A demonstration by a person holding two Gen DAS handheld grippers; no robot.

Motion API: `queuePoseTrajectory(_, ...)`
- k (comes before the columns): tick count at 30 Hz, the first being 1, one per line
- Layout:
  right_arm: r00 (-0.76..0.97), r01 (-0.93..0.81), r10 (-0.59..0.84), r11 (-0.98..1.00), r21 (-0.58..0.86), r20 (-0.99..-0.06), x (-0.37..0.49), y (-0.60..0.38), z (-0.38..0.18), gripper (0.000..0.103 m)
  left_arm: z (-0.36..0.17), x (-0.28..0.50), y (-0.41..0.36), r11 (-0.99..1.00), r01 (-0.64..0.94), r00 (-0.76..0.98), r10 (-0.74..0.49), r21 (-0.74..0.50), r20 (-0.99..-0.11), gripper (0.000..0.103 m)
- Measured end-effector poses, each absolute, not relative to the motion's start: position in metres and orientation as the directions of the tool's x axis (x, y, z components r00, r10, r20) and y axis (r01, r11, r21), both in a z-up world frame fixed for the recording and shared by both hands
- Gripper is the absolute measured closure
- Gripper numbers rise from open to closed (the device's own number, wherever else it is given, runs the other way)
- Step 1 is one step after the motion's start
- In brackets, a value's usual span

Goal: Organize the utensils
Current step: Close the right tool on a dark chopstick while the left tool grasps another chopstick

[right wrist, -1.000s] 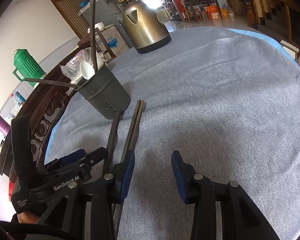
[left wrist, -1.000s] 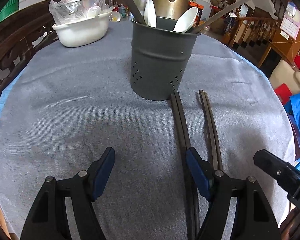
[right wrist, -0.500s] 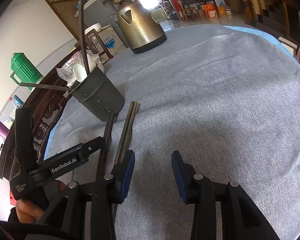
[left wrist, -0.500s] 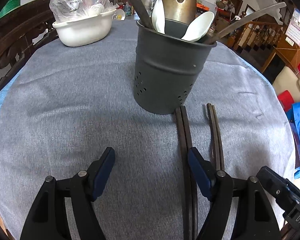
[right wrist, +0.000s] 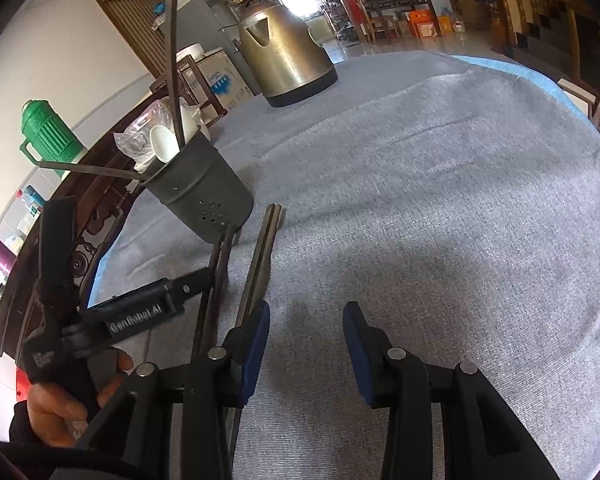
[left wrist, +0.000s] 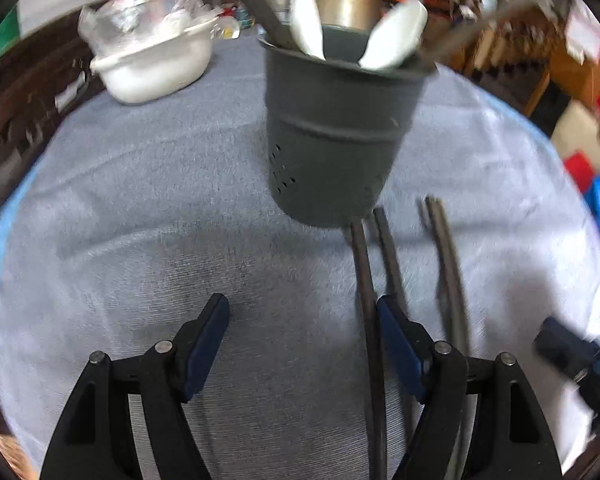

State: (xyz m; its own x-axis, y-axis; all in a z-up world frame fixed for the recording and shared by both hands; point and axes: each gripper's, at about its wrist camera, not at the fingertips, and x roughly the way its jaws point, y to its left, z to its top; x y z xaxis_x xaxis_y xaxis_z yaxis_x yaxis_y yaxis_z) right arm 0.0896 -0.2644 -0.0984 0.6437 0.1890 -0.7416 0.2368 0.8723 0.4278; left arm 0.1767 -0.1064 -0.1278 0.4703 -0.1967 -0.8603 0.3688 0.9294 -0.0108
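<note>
A dark grey utensil holder [left wrist: 336,128] stands on the cloth-covered table [left wrist: 140,220], with white spoons [left wrist: 396,32] and dark sticks in it. Two pairs of dark chopsticks lie flat in front of it: a near pair [left wrist: 364,280] and a right pair [left wrist: 448,264]. My left gripper [left wrist: 302,320] is open low over the cloth. One stick of the near pair lies just inside its right finger [left wrist: 392,328]. My right gripper [right wrist: 306,328] is open with only cloth between its fingers. The right pair [right wrist: 264,248] runs under its left finger [right wrist: 256,332].
A brass-coloured kettle [right wrist: 288,60] stands behind the holder. A white bowl [left wrist: 152,64] covered in clear plastic sits at the back left. A green jug [right wrist: 48,136] is off the table. A hand [right wrist: 60,392] holds the left gripper [right wrist: 140,312].
The left gripper has come closer to the holder, which now looms larger and blurred. The near pair's sticks have spread slightly at their far ends. The right gripper has stayed put.
</note>
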Motion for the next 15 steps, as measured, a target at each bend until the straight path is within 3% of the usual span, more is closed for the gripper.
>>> queuePoseTrajectory(5,0.647,0.221,0.190,0.880,0.420,-0.738,0.092,-0.260,-0.094,0.062,-0.127,0.178,-0.090,0.937,0.348,0.468,-0.202,-0.031,-0.860,0.029)
queuePoseTrajectory(7,0.648,0.206,0.197,0.884,0.419,-0.735,0.096,-0.257,-0.091,0.062,-0.125,0.185,-0.076,0.950,0.307,0.473,-0.207,-0.061,-0.856,0.043)
queuePoseTrajectory(9,0.645,0.191,0.206,0.889,0.417,-0.736,0.103,-0.254,-0.091,0.062,-0.123,0.192,-0.066,0.953,0.284,0.460,-0.232,-0.105,-0.857,0.048)
queuePoseTrajectory(15,0.616,0.167,0.222,0.901,0.400,-0.756,0.129,-0.240,-0.095,0.067,-0.123,0.198,-0.059,0.945,0.303,0.449,-0.256,-0.124,-0.856,0.049)
